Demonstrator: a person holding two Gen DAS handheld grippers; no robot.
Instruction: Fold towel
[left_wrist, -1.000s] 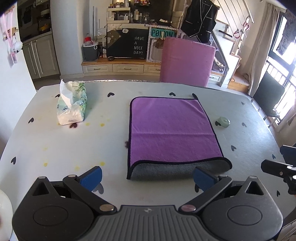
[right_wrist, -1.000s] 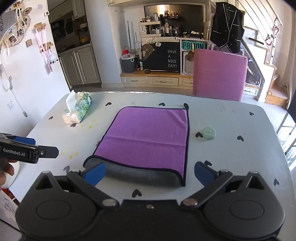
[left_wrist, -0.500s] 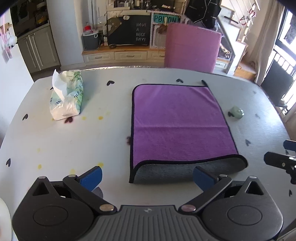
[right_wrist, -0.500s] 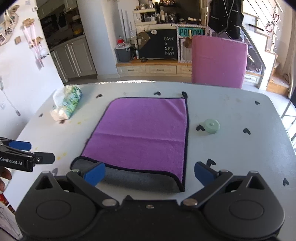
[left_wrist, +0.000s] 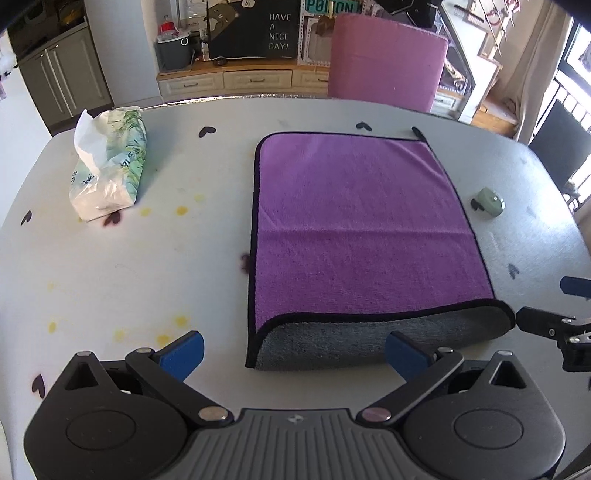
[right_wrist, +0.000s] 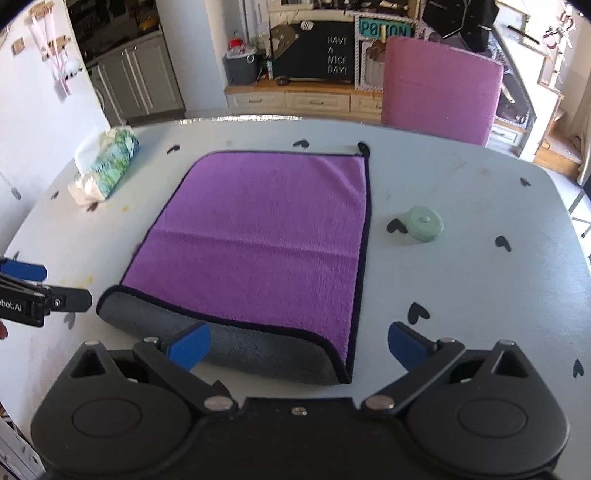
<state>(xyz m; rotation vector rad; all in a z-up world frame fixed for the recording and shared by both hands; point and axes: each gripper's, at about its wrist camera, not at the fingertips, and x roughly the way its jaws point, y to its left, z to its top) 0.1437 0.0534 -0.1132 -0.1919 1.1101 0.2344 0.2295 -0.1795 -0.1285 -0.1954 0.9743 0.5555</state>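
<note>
At far left, a tissue pack (left_wrist: 109, 166) with green leaf print lies on the white table (left_wrist: 110, 266), which carries black heart marks; the pack's lettering is too small to read. The left gripper (left_wrist: 291, 350) hangs over the near table edge with its blue-padded fingers (left_wrist: 183, 350) spread wide and gripping nothing; its side label reads in part "bot.AI" in the right wrist view. At table centre lies the towel (left_wrist: 354, 221), purple face up with black edging, its near edge rolled back to show the grey underside. The right gripper (right_wrist: 297, 347) is also spread wide and empty, its left finger (right_wrist: 188, 349) above the grey roll; whether they touch cannot be told. Right of the towel sits a pale green disc (right_wrist: 423, 223). Behind the table, a black board (right_wrist: 314, 51) reads "HAVE A NICE DAY!", a teal sign (right_wrist: 384, 27) beside it reads "POTION", and a pink chair (right_wrist: 439, 90) stands at the far edge.
</note>
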